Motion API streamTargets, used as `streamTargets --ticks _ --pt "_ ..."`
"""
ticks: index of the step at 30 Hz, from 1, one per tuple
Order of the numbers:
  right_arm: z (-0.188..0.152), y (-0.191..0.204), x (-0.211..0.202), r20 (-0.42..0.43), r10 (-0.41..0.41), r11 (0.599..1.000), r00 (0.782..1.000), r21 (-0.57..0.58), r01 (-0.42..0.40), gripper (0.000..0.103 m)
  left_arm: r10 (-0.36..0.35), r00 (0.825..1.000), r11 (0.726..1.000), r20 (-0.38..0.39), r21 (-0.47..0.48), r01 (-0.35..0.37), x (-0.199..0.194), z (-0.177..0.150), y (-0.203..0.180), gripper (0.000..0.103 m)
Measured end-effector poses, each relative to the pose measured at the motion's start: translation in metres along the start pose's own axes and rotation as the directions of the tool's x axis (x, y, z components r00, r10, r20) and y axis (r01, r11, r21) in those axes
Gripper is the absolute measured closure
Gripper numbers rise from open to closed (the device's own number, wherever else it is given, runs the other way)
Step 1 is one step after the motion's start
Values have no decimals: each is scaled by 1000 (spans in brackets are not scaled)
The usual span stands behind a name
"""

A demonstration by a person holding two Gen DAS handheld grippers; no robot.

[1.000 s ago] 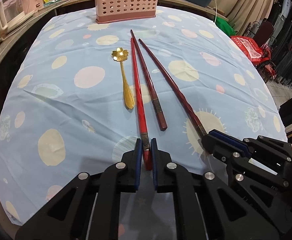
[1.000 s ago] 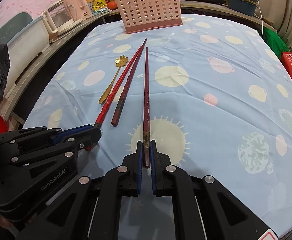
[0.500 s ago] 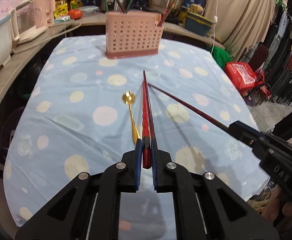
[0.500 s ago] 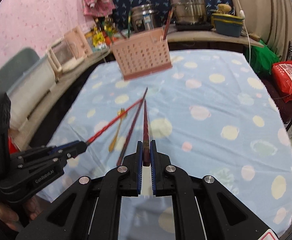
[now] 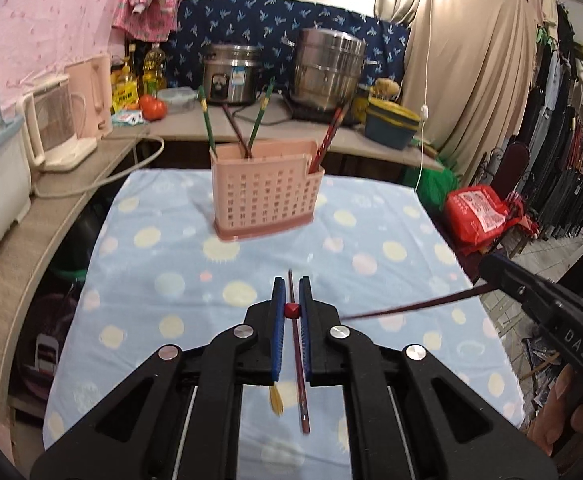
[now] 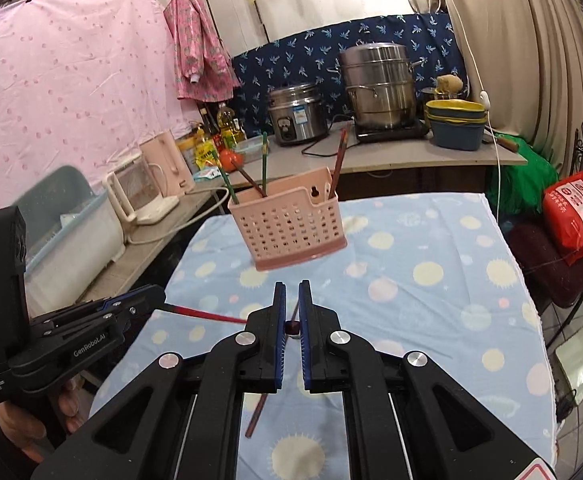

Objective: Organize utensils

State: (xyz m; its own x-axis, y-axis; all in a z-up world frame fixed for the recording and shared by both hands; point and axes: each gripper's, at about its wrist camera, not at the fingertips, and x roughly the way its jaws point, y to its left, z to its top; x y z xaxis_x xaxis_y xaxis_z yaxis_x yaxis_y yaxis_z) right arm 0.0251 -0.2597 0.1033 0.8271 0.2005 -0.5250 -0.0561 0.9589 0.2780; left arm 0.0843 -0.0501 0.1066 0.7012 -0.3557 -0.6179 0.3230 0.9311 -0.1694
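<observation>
My left gripper (image 5: 290,298) is shut on a bright red chopstick (image 5: 290,310), seen end-on and held above the table; its shaft shows in the right wrist view (image 6: 207,315). My right gripper (image 6: 291,304) is shut on a dark red chopstick (image 6: 291,325), also end-on; its shaft shows in the left wrist view (image 5: 411,309). A third chopstick (image 5: 300,376) and a gold spoon (image 5: 275,399) lie on the cloth below. The pink perforated utensil holder (image 5: 265,194) stands at the table's far end with several chopsticks in it.
The table wears a blue spotted cloth (image 5: 163,280). Behind it a counter holds a rice cooker (image 5: 231,74), a steel steamer pot (image 5: 327,70), bottles and a blue basin (image 5: 389,126). A red bag (image 5: 479,212) and clothes racks stand at the right.
Both grippers have lifted their chopsticks off the cloth and tilted up, so each chopstick now points forward toward the holder. The third chopstick and spoon stay on the table.
</observation>
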Motion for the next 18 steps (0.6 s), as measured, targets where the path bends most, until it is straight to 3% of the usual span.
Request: streamTargets --ticks 13,18 --pt "62 4 30 70 12 1000 998 -25 -11 102 -32 992 999 125 -10 34 7 80 4 96" --pt "67 -4 48 49 1 1000 999 -17 0 102 -28 989 999 148 -18 31 11 94 8 96"
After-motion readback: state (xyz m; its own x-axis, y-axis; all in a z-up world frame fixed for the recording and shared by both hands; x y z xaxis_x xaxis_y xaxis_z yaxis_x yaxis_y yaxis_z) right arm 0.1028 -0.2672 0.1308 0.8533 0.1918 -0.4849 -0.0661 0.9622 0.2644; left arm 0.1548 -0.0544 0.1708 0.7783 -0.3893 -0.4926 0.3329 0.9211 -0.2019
